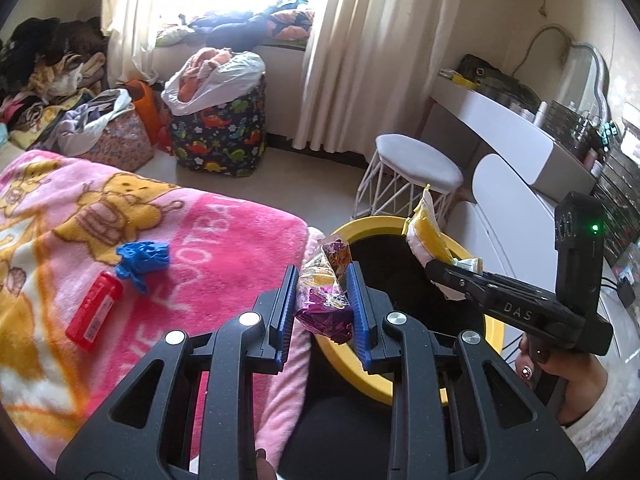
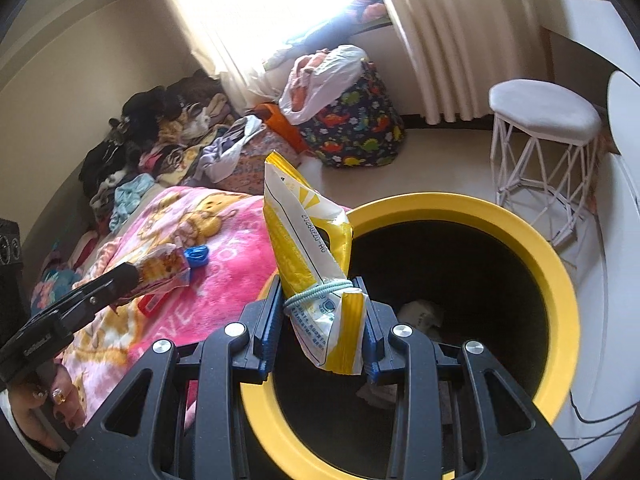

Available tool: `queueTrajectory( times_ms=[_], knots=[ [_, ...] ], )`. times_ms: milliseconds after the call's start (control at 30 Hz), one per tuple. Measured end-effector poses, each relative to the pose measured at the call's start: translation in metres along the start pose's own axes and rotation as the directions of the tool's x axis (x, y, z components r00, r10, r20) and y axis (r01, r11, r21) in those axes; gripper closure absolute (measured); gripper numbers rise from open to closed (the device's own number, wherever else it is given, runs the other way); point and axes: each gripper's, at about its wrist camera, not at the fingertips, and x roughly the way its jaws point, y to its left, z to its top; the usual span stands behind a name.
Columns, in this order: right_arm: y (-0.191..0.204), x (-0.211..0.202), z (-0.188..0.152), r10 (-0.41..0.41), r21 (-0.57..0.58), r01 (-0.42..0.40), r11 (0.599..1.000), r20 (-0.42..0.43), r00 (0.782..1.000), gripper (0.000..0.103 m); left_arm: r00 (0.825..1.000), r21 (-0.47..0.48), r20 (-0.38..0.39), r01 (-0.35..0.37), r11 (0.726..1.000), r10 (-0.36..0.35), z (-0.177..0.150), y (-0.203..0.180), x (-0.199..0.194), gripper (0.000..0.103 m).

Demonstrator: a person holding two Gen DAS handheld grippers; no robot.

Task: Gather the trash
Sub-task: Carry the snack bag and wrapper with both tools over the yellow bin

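on the side of the right hand-held gripper [image 1: 434, 270], seen at the right of the left wrist view, raised letters read "das"; the lettering on the left hand-held gripper's body at the lower left of the right wrist view is too blurred to read. the pink blanket [image 1: 224, 264] carries white capitals, cut off by folds: "love" and part of "foo" in the right wrist view, "footba" running off the bed edge in the other. the yellow-and-white packet [image 2: 308, 256] has an upside-down printed code and fine print below its band, both too small to make out. the left hand-held gripper [image 1: 322, 294] pinches one crumpled purple-and-orange wrapper [image 1: 326, 304] between its blue pads, at the near rim of the yellow bin [image 1: 360, 372] in lower centre; its printing cannot be read. the right hand-held gripper pinches the yellow-and-white packet, which is tied round with a pale green elastic band [image 2: 320, 292] and stands up over the bin's dark mouth. one bin shows, its bottom cut off by the gripper frames; pale crumpled scraps lie inside, their number unclear. two things lie on the blanket at the left of the left wrist view: one blue glove [image 1: 142, 258], bunched, and one flat red pack [image 1: 94, 316] with an unreadable label. each gripper's hand shows only in part, at a frame edge, with painted nails. one white stool [image 1: 416, 172] stands beyond the bin.
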Motion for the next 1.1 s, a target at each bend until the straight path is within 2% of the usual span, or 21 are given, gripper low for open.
queueTrajectory(
  times_ms=[667, 1100],
  knots=[
    [-0.046, -0.015, -0.006, -0.074, 0.132, 0.071, 0.989, 0.013, 0.997, 0.071, 0.995, 0.094, -0.066, 0.080, 0.992, -0.074, -0.009, -0.044, 0.028, 0.084],
    [-0.062, -0.015, -0.010, -0.121, 0.179, 0.118, 0.977, 0.004, 0.993, 0.071, 0.982, 0.132, -0.144, 0.141, 0.981, -0.121, -0.024, -0.062, 0.054, 0.084]
  ],
)
